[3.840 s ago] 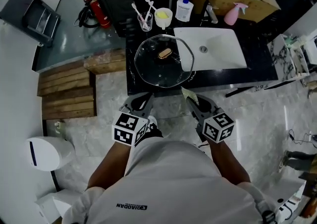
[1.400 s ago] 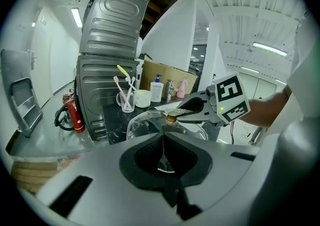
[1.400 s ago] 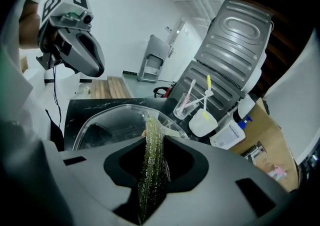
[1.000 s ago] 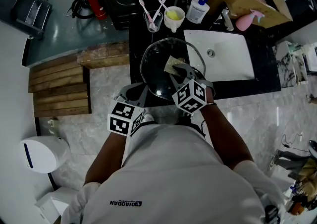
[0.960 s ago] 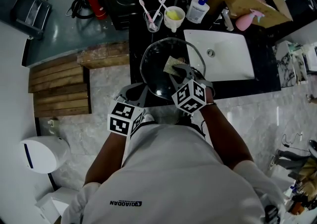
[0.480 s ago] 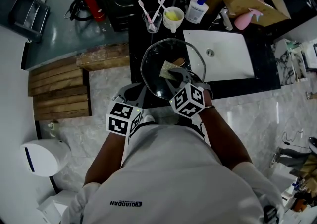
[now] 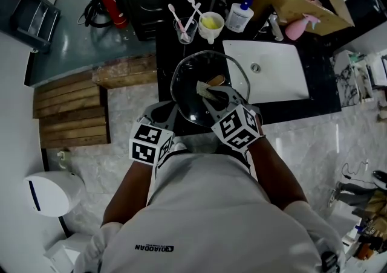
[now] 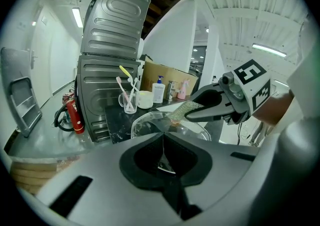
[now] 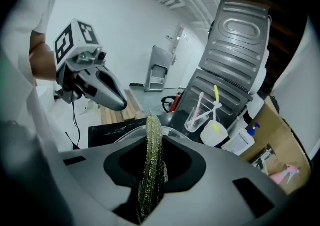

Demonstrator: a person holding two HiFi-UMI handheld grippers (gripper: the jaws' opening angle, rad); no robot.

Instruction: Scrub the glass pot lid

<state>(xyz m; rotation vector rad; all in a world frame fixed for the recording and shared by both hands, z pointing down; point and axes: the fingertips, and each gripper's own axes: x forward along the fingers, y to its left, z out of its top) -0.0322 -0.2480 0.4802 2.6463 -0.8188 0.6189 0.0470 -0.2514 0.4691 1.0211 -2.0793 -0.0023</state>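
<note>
Filling the middle of the head view, the glass pot lid [image 7: 184, 84] sits over the dark surface [image 7: 164, 63], just left of the white sink [image 7: 269, 72]. The left gripper [image 8: 163, 142] has its jaws pinched on the lid's near rim. The right gripper [image 9: 151, 170] has its jaws clamped on a green scrub pad [image 9: 153, 135], which is touching the glass beside the lid's knob [image 7: 216, 79].

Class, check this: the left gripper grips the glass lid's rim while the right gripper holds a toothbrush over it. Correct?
No: the right gripper holds a scouring pad, not a toothbrush; the right gripper view shows it. The rest stands.
</note>
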